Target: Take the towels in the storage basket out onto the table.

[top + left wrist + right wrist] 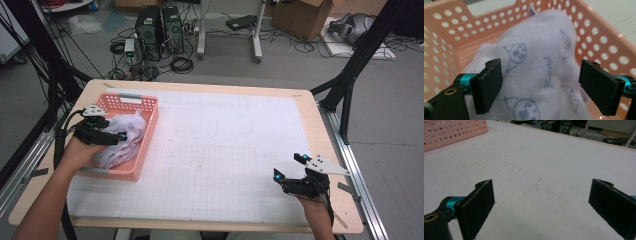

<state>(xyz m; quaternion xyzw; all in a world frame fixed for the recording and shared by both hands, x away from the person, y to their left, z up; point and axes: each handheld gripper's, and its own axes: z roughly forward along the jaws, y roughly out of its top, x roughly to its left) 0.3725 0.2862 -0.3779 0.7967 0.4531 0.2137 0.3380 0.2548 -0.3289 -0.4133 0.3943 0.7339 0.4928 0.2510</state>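
Towel, white with small printed cartoon faces, heaped in the pink perforated basket at the left of the high view, bulging above the rim. Left gripper hanging just over that heap, jaws spread wide, nothing between the pads yet; in the left gripper view, cloth rising up the middle of the frame between the two black pads, basket wall behind.

Best done, by the look of it: lower straight onto the raised ridge of cloth in the centre of that view, sink the pads a little into the fold, then close on a thick bunch rather than a single edge. Keep clear of the basket wall at the right of the frame, so no pad snags a hole. Lift upward first, sideways only once free of the rim; otherwise a risk of dragging the basket along.

Right gripper at lower right of the high view, jaws wide, above the bare gridded mat, well apart from the basket, ready to receive or steady.
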